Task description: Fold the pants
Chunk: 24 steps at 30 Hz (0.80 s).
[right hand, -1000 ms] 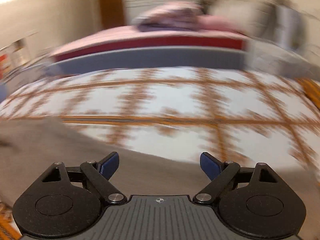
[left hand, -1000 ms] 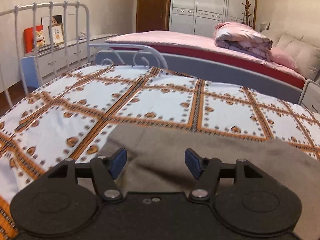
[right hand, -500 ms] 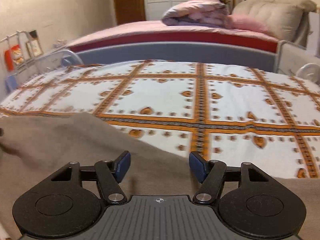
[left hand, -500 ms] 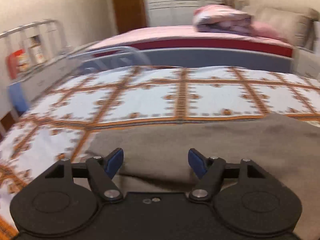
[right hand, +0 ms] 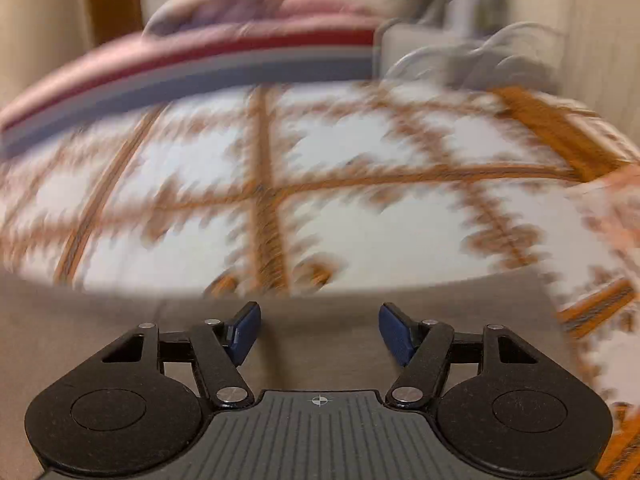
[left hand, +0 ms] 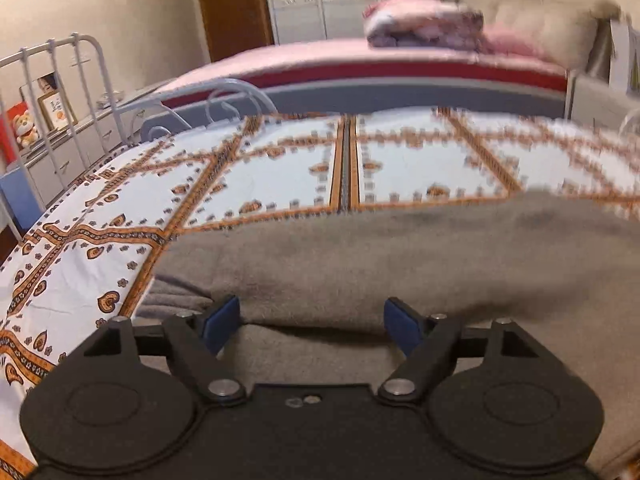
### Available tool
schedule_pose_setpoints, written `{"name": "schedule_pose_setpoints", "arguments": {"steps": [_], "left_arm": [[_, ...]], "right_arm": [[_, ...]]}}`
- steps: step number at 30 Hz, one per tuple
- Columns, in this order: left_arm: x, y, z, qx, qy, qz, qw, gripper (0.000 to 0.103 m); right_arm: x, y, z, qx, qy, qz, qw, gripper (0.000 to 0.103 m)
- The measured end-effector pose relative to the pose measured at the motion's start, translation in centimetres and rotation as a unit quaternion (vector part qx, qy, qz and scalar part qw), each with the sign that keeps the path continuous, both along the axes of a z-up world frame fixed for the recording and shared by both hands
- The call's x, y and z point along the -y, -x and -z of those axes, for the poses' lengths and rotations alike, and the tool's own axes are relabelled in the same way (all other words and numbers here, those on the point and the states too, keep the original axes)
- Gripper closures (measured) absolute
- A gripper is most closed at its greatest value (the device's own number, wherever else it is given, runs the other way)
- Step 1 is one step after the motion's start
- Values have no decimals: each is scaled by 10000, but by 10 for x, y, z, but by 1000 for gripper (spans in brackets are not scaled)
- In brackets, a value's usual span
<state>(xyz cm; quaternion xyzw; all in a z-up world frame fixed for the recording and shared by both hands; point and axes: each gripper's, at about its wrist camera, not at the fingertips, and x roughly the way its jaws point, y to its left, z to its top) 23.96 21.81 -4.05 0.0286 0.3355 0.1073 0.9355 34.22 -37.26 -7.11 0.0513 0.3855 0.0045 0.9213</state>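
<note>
Left gripper (left hand: 312,322): black two-finger tool with blue pads, jaws spread wide and released, nothing between them. Directly ahead of and under the jaws lie the grey-brown fleece pants (left hand: 400,256), a thick folded edge running straight across the gap between the blue fingertips (left hand: 222,318). A lower layer of the same cloth shows beneath and to the left of the left jaw. Cannot tell whether the pads touch the cloth.

The pants rest on a white bedsheet with an orange grid and heart print (left hand: 260,184), which stretches ahead of the jaws. Beyond it, far ahead, a second bed with pink cover and red side band (left hand: 360,60); a white metal bed rail (left hand: 52,80) stands off to the left.

Right gripper (right hand: 320,330): same build, jaws released and apart, holding nothing. View heavily motion-blurred. The pants (right hand: 120,320) fill the space under and between the jaws; the patterned bedsheet (right hand: 360,232) begins just ahead of the fingertips.
</note>
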Motion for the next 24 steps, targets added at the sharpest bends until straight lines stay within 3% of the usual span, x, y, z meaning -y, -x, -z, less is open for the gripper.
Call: {"name": "schedule_pose_setpoints", "arguments": {"steps": [1, 3, 5, 9, 10, 12, 13, 15, 18, 20, 23, 24], "left_arm": [[0, 2, -2, 48, 60, -15, 10000, 25], [1, 1, -1, -69, 51, -56, 9999, 25], [3, -2, 6, -293, -52, -122, 9995, 24], [7, -1, 7, -259, -174, -71, 9995, 20], [6, -4, 12, -450, -223, -149, 9986, 20], [5, -4, 18, -602, -393, -131, 9973, 20], [5, -2, 15, -545, -474, -140, 9973, 22], [4, 4, 4, -323, -420, -173, 9984, 24], [-1, 19, -9, 33, -40, -10, 10000, 20], [-3, 21, -6, -102, -88, 21, 9999, 19], [-8, 21, 3, -380, -149, -57, 9992, 19], [-10, 22, 3, -369, -115, -64, 9992, 19]], "right_arm": [[12, 10, -14, 270, -60, -85, 9996, 36], [22, 20, -25, 370, 233, -242, 9988, 36], [27, 21, -18, 278, 315, -429, 9982, 36], [31, 17, -8, 501, -42, -582, 9970, 36], [32, 17, -4, 483, -54, -588, 9971, 31], [36, -3, 21, -346, 452, -290, 9980, 23], [47, -3, 27, -468, 384, -161, 9980, 13], [72, 6, 14, -283, 166, 288, 9990, 14], [103, 37, -16, 211, -375, 233, 9988, 14], [129, 59, -24, 189, -920, 497, 9943, 14], [192, 97, -7, -77, -2701, 1217, 9551, 14], [205, 108, -3, -77, -3070, 1401, 9413, 14]]}}
